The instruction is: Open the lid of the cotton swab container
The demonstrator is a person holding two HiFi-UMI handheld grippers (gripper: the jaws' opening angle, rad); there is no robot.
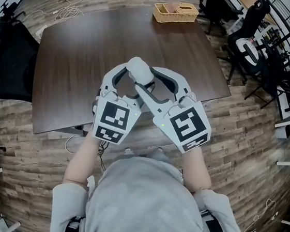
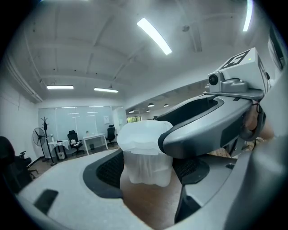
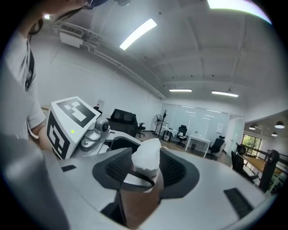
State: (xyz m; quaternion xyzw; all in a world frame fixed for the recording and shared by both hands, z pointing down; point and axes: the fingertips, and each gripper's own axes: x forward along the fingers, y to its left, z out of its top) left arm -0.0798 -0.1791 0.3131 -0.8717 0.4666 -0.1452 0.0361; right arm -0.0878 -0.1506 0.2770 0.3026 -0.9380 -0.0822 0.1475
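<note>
A white translucent cotton swab container is held up over the dark wooden table. My left gripper is shut on it: in the left gripper view its ribbed pads press both sides of the container's body, below the lid. My right gripper comes in from the right and crosses the left one. Its jaws stand wide around the lid, and in the head view its outer finger is well off the container, so it is open. One right finger covers the lid's right edge.
A wicker basket stands at the table's far edge. Office chairs crowd the floor at the right, a dark chair sits at the left, and white cables lie beyond the table's far left corner.
</note>
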